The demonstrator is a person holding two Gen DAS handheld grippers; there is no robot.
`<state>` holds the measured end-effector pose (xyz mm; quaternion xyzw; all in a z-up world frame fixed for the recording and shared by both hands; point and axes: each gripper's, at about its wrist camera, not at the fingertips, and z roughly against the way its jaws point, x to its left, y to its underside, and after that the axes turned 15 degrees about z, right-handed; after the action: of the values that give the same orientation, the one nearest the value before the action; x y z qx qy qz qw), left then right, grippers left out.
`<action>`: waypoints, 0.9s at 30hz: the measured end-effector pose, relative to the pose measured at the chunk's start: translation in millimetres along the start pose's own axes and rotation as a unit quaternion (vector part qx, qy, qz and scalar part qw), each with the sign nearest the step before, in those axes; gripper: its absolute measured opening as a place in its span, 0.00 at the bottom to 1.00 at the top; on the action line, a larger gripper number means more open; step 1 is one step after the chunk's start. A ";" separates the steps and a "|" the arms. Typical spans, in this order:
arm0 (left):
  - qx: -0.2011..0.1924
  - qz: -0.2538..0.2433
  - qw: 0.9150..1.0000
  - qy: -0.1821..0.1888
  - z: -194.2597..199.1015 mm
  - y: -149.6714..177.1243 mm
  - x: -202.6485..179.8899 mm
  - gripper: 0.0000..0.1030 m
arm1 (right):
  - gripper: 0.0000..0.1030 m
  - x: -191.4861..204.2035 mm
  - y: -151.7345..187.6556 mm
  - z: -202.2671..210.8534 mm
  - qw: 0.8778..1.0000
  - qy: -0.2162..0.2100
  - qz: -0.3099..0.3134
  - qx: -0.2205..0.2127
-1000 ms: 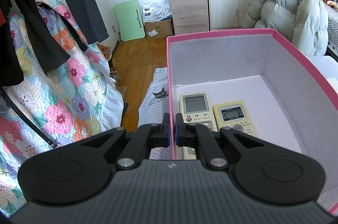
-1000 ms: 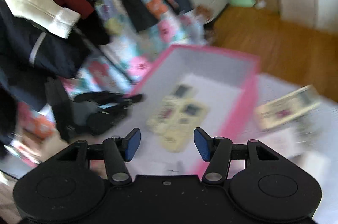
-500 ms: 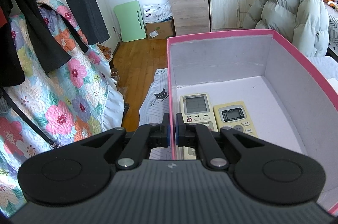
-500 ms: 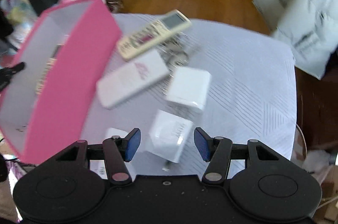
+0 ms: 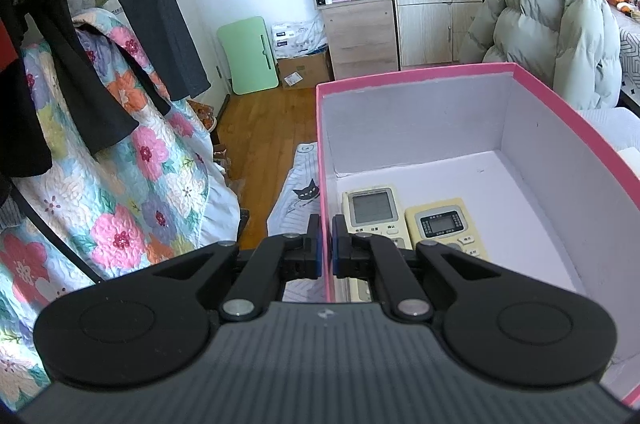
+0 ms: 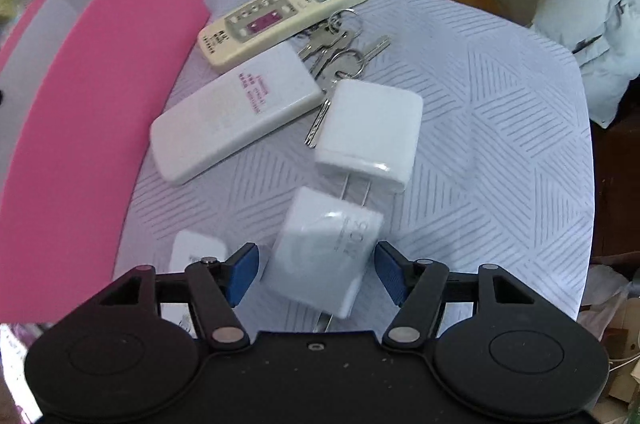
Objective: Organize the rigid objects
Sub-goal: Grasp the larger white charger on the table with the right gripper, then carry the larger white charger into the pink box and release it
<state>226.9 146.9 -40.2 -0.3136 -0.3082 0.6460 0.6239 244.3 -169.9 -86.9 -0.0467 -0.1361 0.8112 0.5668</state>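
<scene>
My left gripper [image 5: 326, 250] is shut on the near left wall of the pink box [image 5: 404, 72], which is white inside. Two cream remotes [image 5: 374, 210] [image 5: 444, 226] lie side by side on its floor. In the right wrist view my right gripper [image 6: 316, 264] points steeply down at the table, its jaws opening. A white charger block [image 6: 326, 248] sits between the blue pads, with a gap on both sides. A second white charger [image 6: 370, 128], a bunch of keys [image 6: 340, 44], a cream remote [image 6: 284, 12] and a flat white device [image 6: 236, 116] lie beyond it.
The pink box's outer wall [image 6: 92, 96] rises at the left of the round table with its patterned white cloth [image 6: 500, 128]. A small white item [image 6: 196, 252] lies by the left finger. A puffy coat [image 5: 556, 24], hanging clothes [image 5: 60, 44] and a floral quilt [image 5: 120, 184] surround the table.
My right gripper swung from over the box to the loose items on the table, dropped around the white charger and spread its jaws wider. The left gripper stayed on the box wall.
</scene>
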 end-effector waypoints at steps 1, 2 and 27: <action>-0.001 -0.001 1.000 -0.001 -0.1 -0.1 -0.2 0.04 | 0.69 0.7 -0.4 -0.3 1.000 0.004 0.001 -0.002; -0.001 -0.001 1.000 -0.001 0.1 -0.2 -1.1 0.04 | 0.68 1.6 -1.5 -0.3 1.000 0.007 0.004 -0.003; 0.000 0.013 1.000 0.010 0.3 0.2 3.9 0.03 | 0.56 101.2 -28.5 146.3 0.968 -0.027 0.165 -0.189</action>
<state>226.5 150.8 -40.3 -0.3235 -0.2981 0.6508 0.6188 200.8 -90.9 69.1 -0.1526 -0.2929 0.8538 0.4024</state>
